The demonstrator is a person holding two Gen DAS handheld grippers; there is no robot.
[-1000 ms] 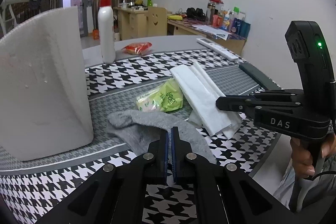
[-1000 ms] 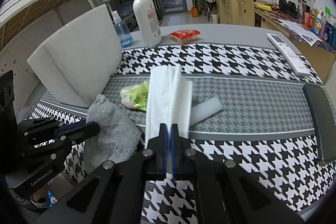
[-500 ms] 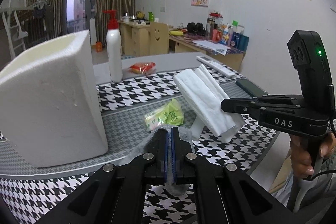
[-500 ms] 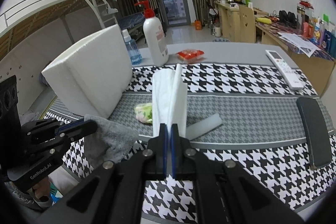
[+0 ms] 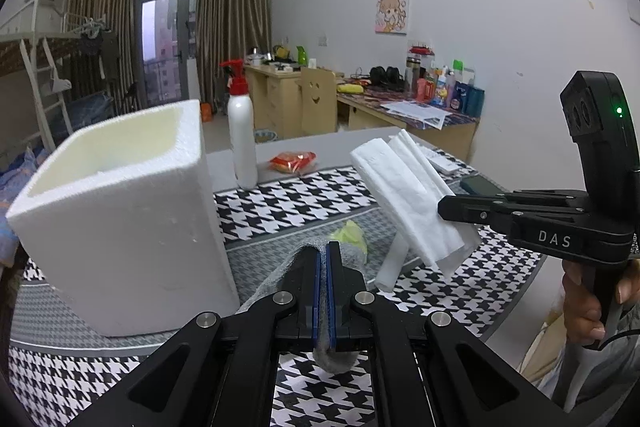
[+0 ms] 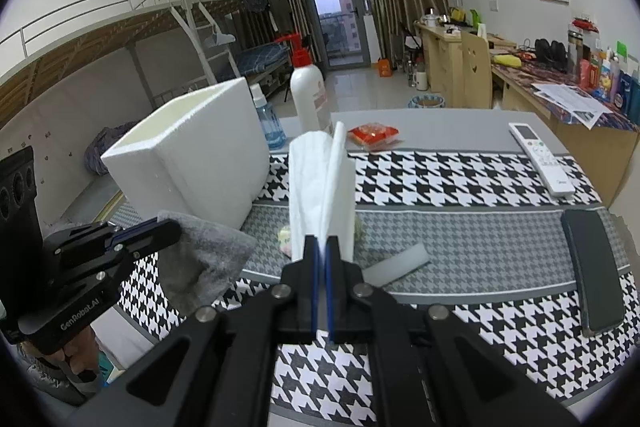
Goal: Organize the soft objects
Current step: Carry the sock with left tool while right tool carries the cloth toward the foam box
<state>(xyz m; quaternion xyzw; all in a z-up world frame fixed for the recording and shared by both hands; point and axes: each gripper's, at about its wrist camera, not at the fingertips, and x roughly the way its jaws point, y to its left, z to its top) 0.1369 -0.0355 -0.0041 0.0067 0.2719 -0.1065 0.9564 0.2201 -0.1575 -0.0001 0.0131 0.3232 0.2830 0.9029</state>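
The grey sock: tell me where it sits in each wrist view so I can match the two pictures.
Left wrist view: the grey sock is at bottom centre, clamped in the left gripper, draped over its fingers.
Right wrist view: the grey sock hangs at lower left from the left gripper.
Shared landmark: the white foam box, standing just behind the sock in both.

We see the foam box [image 6: 192,163] on the table [image 6: 460,211]. Behind it stand two bottles [image 6: 310,99]; right of it lie a packet [image 5: 352,233] and foam strip [image 6: 396,263], the remote [image 6: 540,151] and phone [image 6: 596,259] farther right.
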